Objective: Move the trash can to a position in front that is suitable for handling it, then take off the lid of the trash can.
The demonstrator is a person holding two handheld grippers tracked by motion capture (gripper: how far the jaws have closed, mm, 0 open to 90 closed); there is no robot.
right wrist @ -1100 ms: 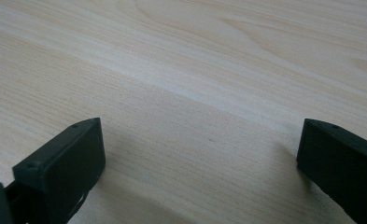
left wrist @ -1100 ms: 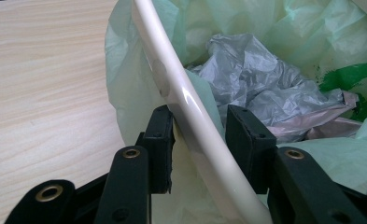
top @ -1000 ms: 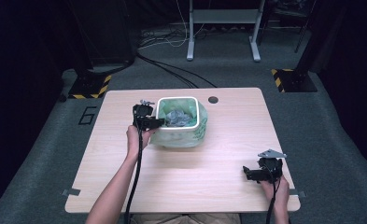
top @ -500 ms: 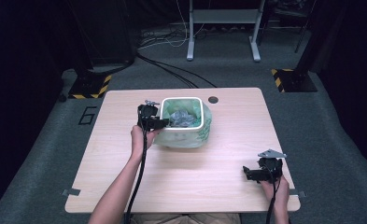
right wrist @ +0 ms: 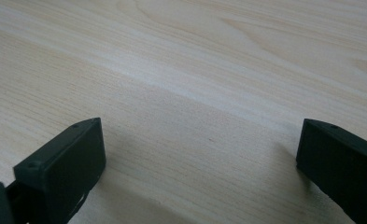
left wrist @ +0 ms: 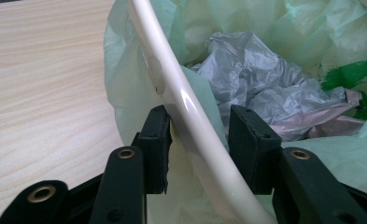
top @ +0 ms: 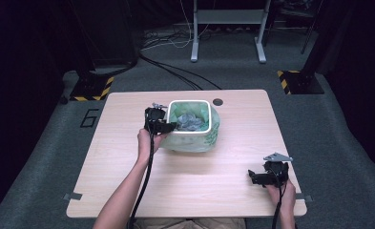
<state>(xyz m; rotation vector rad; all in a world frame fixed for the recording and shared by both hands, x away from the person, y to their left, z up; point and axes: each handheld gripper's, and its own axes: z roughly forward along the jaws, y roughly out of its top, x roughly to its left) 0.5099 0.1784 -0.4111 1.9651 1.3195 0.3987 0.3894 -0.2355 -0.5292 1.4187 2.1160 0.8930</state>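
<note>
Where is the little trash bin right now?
In the high view the white bin with its green bag stands on the far middle of the table, beside the round hole. The left gripper straddles its left rim.

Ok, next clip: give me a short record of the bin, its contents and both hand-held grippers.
bin: white, lined with a green bag, on the table
contents: crumpled grey plastic
left hand-held gripper: jaws straddle the bin's rim and have just been opening; a gap shows on one side
right hand-held gripper: open, nothing between the jaws, low over the table's near right corner
</note>
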